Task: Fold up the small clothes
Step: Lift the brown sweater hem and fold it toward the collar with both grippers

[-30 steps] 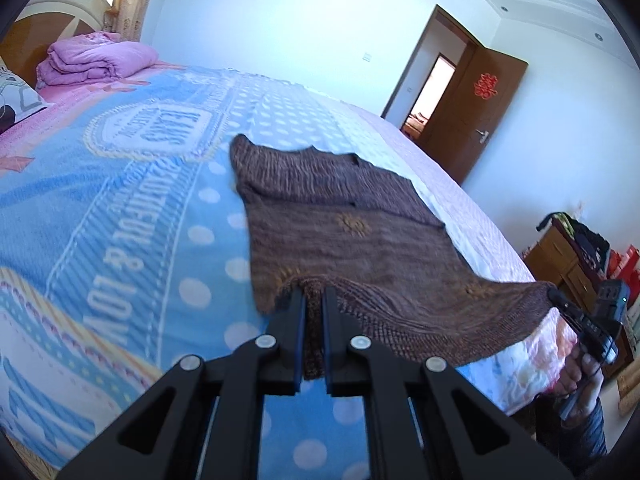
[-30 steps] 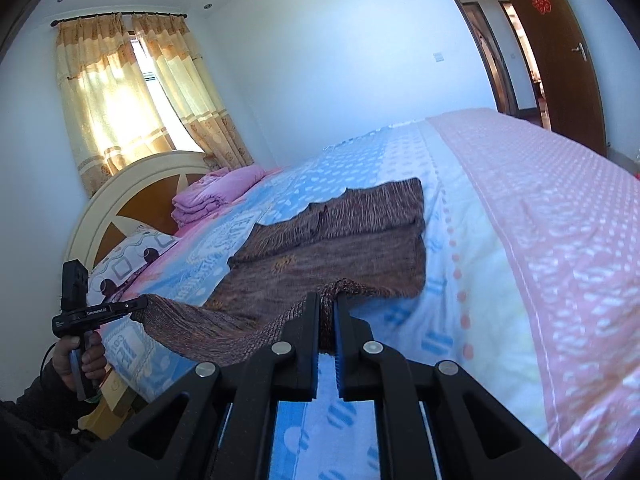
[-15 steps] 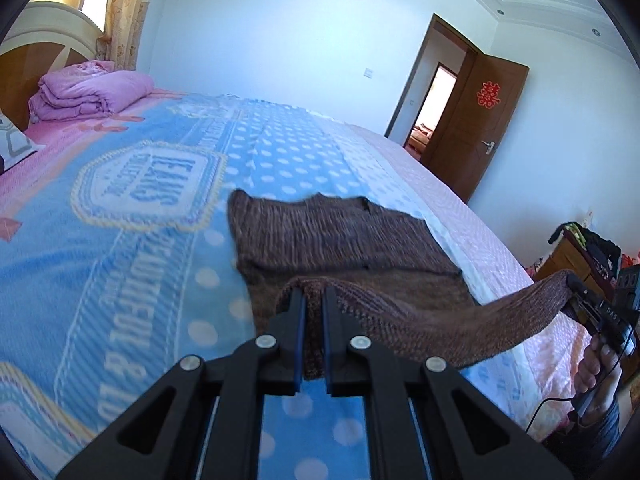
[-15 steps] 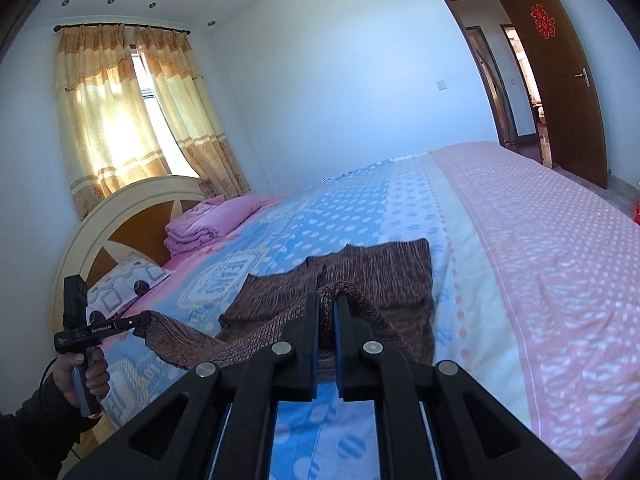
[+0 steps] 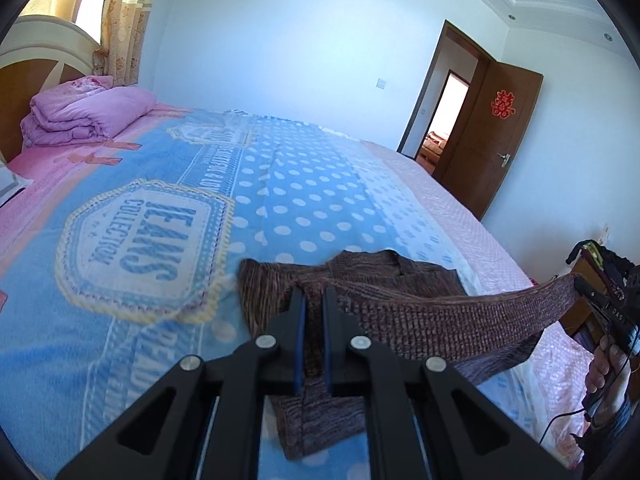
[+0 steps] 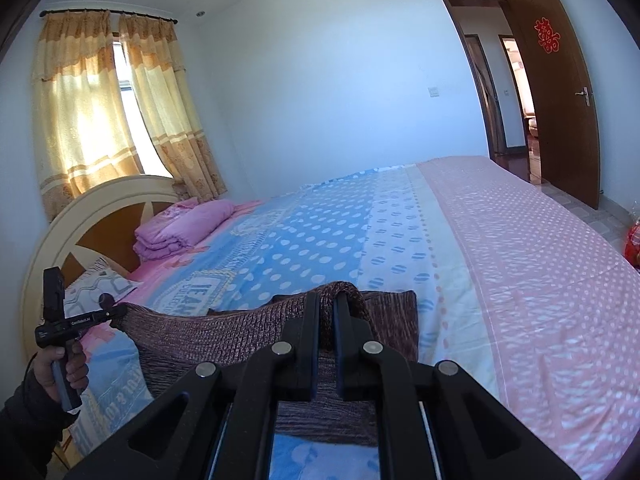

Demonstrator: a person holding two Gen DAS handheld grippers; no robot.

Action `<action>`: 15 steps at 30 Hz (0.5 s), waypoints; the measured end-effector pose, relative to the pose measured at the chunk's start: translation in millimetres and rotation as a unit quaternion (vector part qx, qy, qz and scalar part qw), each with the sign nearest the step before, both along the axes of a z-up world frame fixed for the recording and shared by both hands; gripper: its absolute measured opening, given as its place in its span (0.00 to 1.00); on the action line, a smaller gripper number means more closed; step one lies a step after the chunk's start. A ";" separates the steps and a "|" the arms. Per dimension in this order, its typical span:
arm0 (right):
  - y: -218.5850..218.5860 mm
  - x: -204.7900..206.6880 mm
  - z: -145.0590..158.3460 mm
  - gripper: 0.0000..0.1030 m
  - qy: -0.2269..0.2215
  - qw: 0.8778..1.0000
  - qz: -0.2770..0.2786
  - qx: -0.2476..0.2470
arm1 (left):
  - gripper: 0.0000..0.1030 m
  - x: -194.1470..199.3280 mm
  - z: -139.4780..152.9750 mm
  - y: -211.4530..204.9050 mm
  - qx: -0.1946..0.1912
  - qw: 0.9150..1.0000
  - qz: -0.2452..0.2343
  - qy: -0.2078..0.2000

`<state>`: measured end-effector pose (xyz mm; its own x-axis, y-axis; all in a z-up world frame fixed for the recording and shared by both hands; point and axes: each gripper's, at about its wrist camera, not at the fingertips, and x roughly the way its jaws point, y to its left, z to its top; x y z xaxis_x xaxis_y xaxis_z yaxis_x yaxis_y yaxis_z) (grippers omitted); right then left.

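Note:
A small brown knitted garment lies on the bed, its near edge raised and stretched taut between both grippers. My left gripper is shut on one corner of that edge; from the right wrist view it shows far left in a hand. My right gripper is shut on the other corner, with the knit bunched over its tips; it appears at the right edge of the left wrist view. The lifted edge hangs over the rest of the garment, which lies flat on the bedspread.
The bedspread is blue with white dots and a pink strip. A folded purple quilt lies by the headboard. A pillow rests beside it. A brown door stands open, and a cluttered cabinet is by the bed.
Both grippers have carried the garment's near edge up and forward across the bed toward its far edge, doubling the knit over itself. Less of the flat garment shows ahead of the fingers.

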<state>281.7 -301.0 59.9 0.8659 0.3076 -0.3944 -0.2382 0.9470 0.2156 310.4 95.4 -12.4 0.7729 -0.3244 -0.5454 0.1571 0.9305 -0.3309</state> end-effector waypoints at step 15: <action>8.2 177.5 -119.0 0.06 0.154 0.985 -0.048 -0.066 | 0.13 135.5 -111.5 -28.5 0.120 0.986 0.047 0.109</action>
<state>459.1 -292.8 -59.1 0.7219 0.1580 -0.6737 -0.0887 0.9867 0.1363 445.8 66.9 -123.9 0.6499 -0.0983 -0.7536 0.0161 0.9932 -0.1156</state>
